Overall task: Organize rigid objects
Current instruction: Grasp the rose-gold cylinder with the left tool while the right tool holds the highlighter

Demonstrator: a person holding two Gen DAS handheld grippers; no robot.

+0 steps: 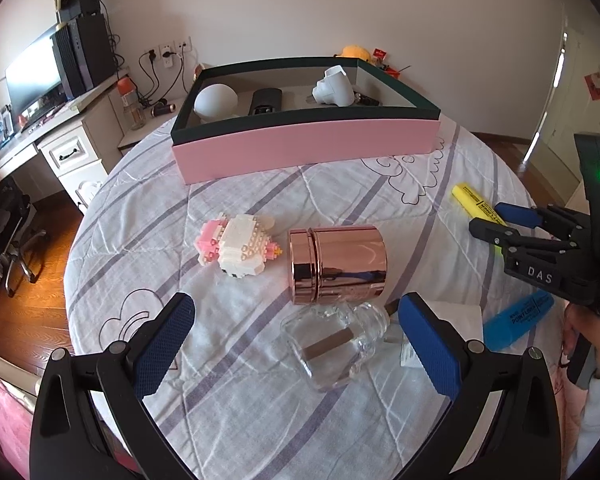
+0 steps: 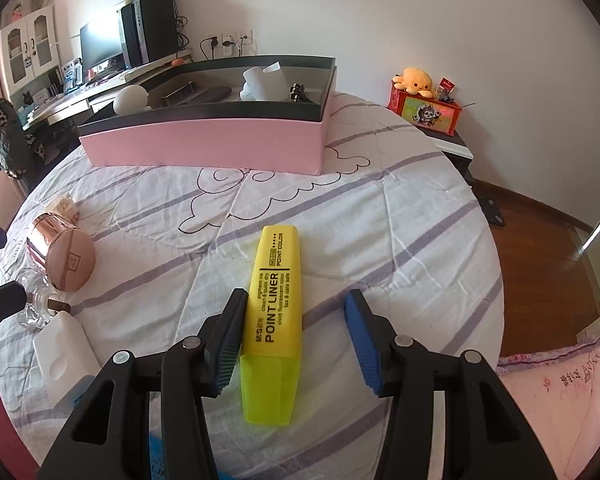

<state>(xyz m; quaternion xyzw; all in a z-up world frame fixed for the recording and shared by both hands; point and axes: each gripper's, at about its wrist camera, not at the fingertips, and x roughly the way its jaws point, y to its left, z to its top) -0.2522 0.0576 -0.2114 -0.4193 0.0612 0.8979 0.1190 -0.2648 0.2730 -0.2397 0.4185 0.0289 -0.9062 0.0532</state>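
While the right hand-held gripper (image 2: 296,340) brackets the yellow highlighter (image 2: 274,320), spread, a pink box (image 2: 204,144) stands beyond.

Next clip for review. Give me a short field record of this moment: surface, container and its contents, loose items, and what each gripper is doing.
surface: bed with striped quilt
container: pink box, open top
in box: white ball, dark flat case, white device
loose items: block figure, rose-gold canister on its side, clear glass bottle, yellow highlighter, blue highlighter
left gripper: open, straddling glass bottle
right gripper: yellow highlighter between jaws, gap on one side, not gripped
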